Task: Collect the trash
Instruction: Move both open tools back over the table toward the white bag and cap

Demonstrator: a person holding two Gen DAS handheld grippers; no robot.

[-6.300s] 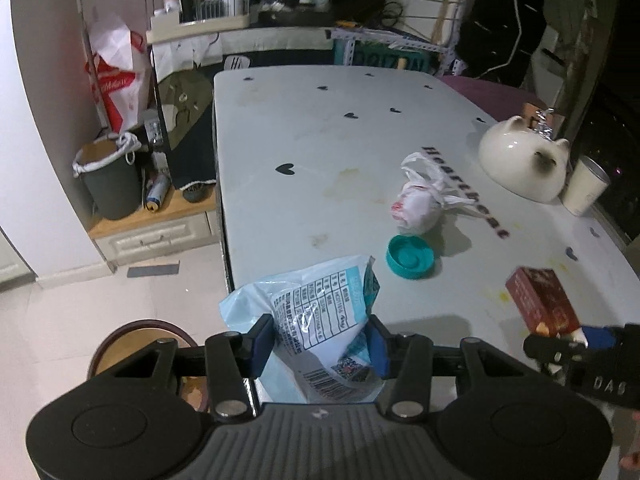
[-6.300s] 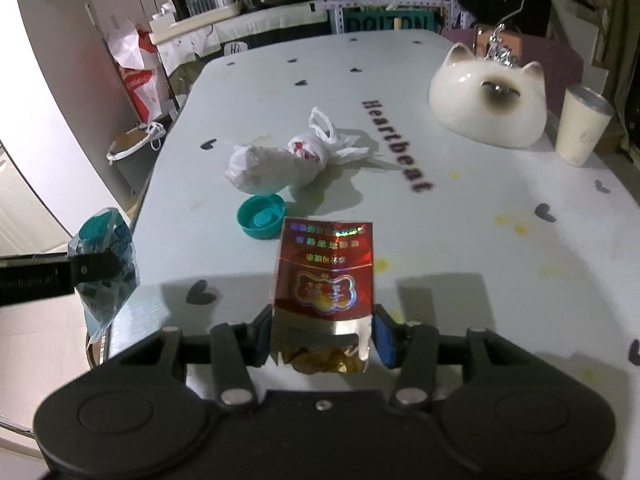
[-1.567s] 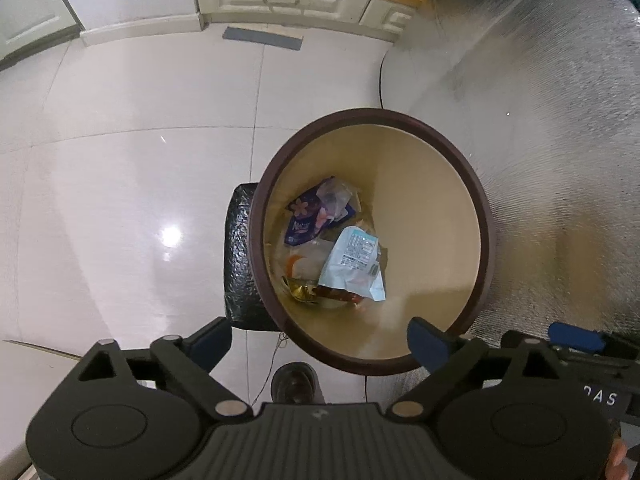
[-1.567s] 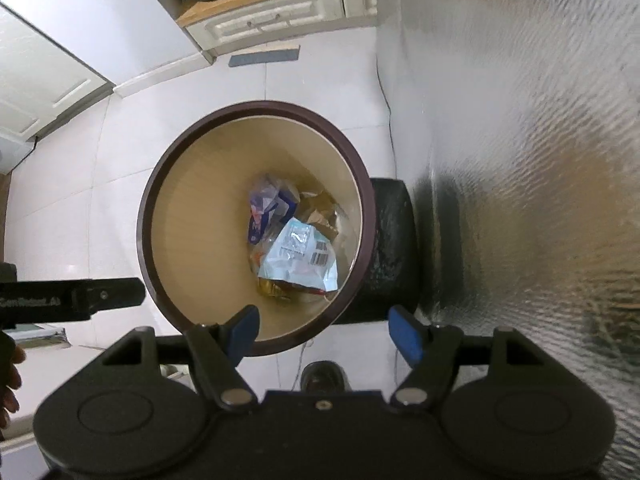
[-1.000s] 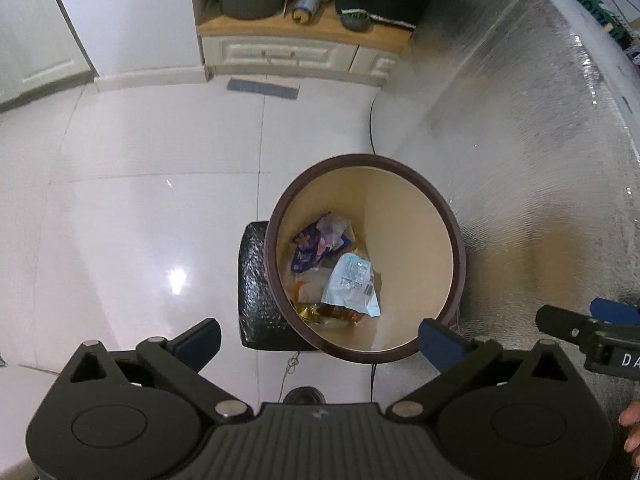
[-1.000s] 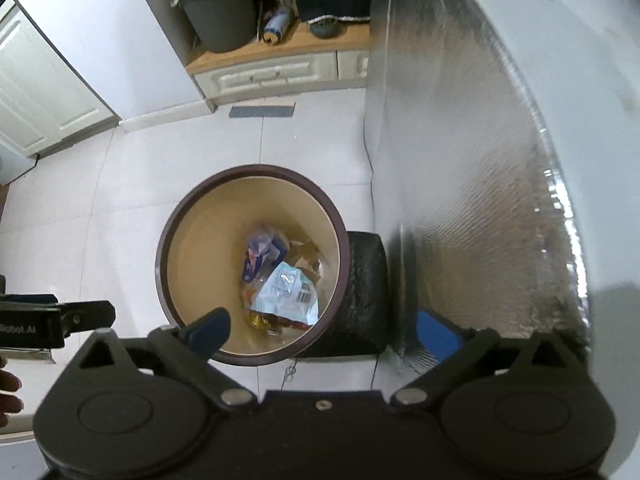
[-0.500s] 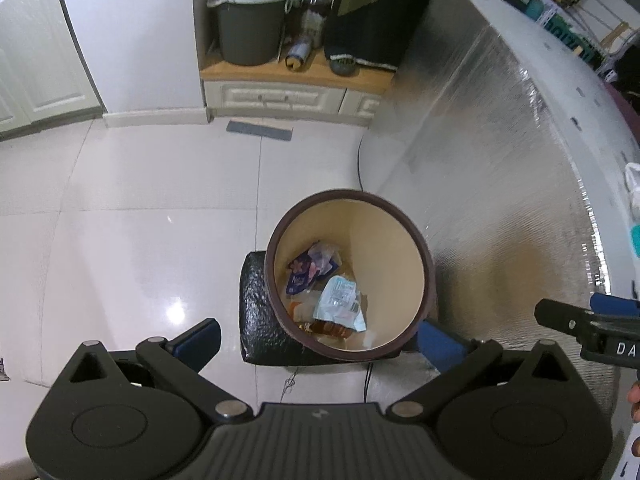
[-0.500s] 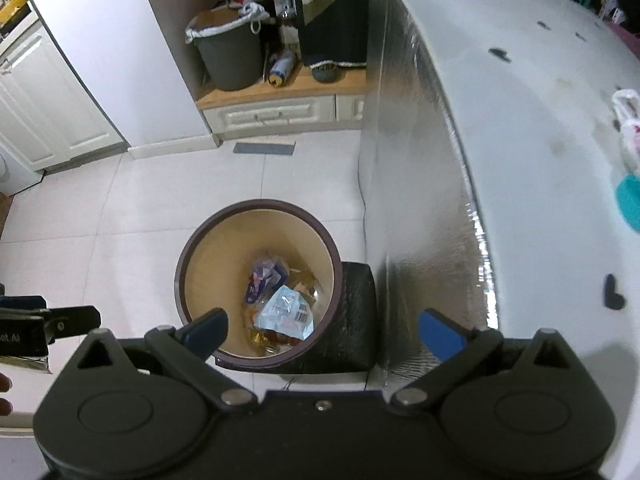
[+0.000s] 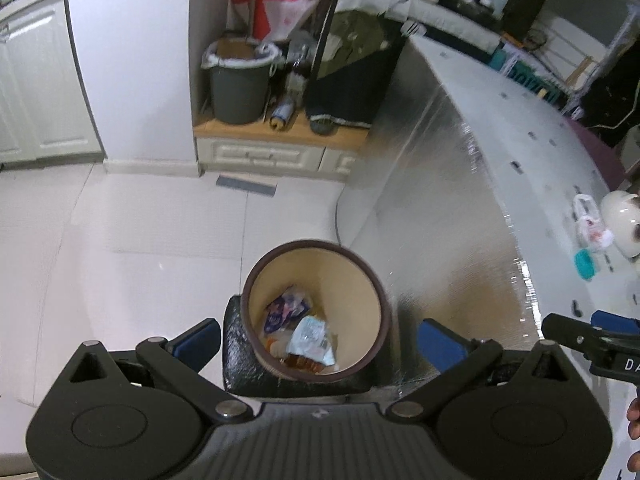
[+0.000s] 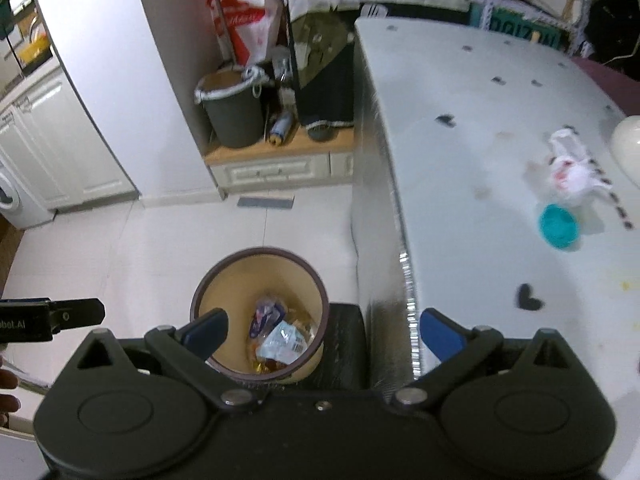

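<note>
A round brown-rimmed bin (image 9: 256, 280) (image 10: 200, 292) stands on the floor beside the table and holds a pale blue packet (image 9: 312, 336) (image 10: 282, 340) and other wrappers. My left gripper (image 9: 320, 340) is open and empty above the bin. My right gripper (image 10: 322, 330) is open and empty, above the bin's right rim. On the white table (image 10: 460, 160) lie a knotted white plastic bag (image 10: 572, 172) (image 9: 592, 228) and a teal lid (image 10: 558, 226) (image 9: 584, 264).
A black block (image 9: 236, 360) sits under the bin. The table's silver side panel (image 9: 440, 208) rises right of the bin. A grey bucket (image 10: 232, 116), a low wooden cabinet (image 9: 272, 148) and a red-and-white bag (image 10: 244, 12) stand at the back. A white cat-shaped object (image 9: 624, 216) sits on the table.
Both grippers have risen and tilted up from the bin, so it looks smaller and the table top with the white bag and teal lid has come into view. Both stay open.
</note>
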